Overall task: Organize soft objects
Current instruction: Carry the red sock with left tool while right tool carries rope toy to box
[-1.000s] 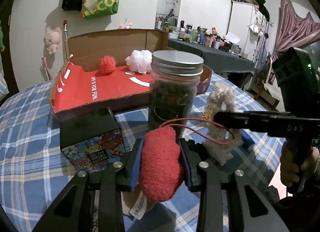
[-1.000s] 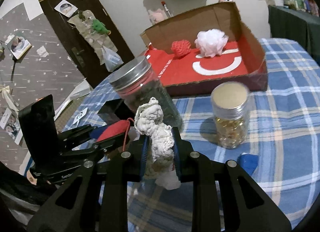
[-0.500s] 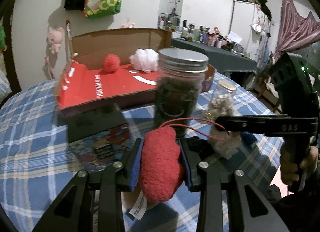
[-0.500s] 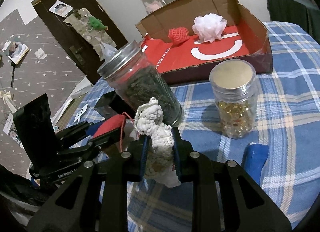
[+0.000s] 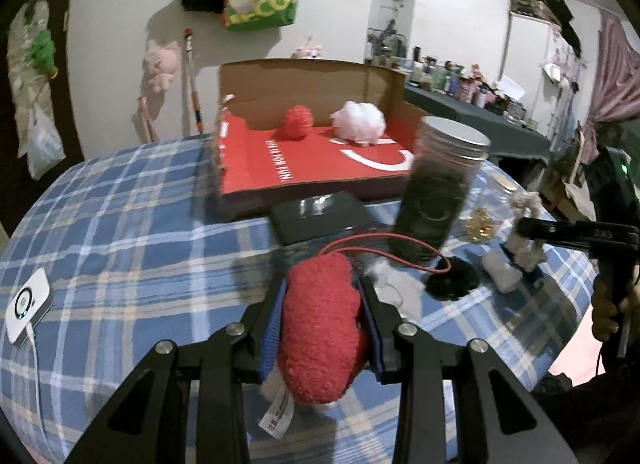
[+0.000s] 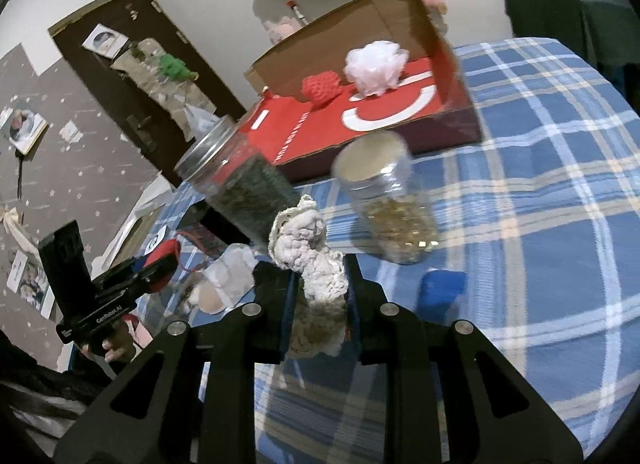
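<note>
My left gripper (image 5: 322, 292) is shut on a red plush toy (image 5: 320, 328) with a thin red cord loop and a white label, held above the checked tablecloth. My right gripper (image 6: 318, 280) is shut on a cream crocheted toy (image 6: 306, 248) that sticks up between the pads. Each gripper shows in the other's view: the right gripper (image 5: 528, 229) at the right, the left gripper (image 6: 154, 266) at the lower left. In the open cardboard box (image 5: 304, 179) with a red floor lie a red pompom (image 5: 298, 122) and a white puff (image 5: 360, 125).
Between me and the box stand a tall jar of dark leaves (image 5: 440, 191), a jar of golden bits (image 6: 388, 199) and a black tin (image 5: 320, 215). A black fluffy ball (image 5: 452, 280), white soft pieces (image 6: 228, 280) and a blue object (image 6: 442, 288) lie on the cloth. A white device (image 5: 28, 304) sits at far left.
Both grippers have shifted over the table with their toys still gripped. In the left view the dark jar and black tin have slid right and farther off. The golden jar looms closer in the right view.
</note>
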Motion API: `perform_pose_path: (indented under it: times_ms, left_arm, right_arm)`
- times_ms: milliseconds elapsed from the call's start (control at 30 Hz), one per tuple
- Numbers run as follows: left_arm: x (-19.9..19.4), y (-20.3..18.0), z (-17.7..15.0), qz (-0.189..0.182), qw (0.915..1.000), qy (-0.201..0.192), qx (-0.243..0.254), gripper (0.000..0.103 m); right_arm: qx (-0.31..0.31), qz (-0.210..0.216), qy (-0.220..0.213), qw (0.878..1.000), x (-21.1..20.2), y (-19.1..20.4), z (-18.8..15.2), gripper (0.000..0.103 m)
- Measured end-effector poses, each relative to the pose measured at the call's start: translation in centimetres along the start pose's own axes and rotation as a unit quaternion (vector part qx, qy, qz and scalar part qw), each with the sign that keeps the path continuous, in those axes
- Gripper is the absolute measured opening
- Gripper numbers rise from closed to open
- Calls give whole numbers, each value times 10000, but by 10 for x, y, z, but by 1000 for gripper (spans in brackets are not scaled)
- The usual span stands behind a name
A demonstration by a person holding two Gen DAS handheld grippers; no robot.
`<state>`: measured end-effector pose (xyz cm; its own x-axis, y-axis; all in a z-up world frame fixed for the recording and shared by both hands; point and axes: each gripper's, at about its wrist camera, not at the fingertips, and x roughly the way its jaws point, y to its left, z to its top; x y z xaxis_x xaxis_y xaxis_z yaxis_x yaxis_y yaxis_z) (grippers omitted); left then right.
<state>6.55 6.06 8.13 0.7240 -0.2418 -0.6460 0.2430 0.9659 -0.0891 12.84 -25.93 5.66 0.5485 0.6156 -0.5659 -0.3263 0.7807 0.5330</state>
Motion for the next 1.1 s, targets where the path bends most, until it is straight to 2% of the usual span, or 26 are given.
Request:
perform_pose_path:
  times_ms: [267, 433, 567, 800, 1100]
  left_arm:
    - [-5, 34, 0, 278, 9991, 36, -321, 37]
    - [5, 50, 5, 480, 9985, 150, -201, 37]
    - [18, 58, 7, 501, 9984, 268, -14, 37]
    - [36, 69, 20, 451, 9981, 319, 282, 37]
    - [45, 75, 52, 390, 9972, 229, 604, 37]
  right_arm:
    - [296, -85, -133, 9994, -15, -19, 5, 21]
    - [317, -402, -146, 9986, -25, -27, 7, 21]
    - [342, -693, -127, 9969, -30, -41, 13, 21]
    - [-70, -1172, 107, 9930, -22, -55, 31, 21]
    - [-909, -1330, 396, 9861, 2, -42, 65, 21]
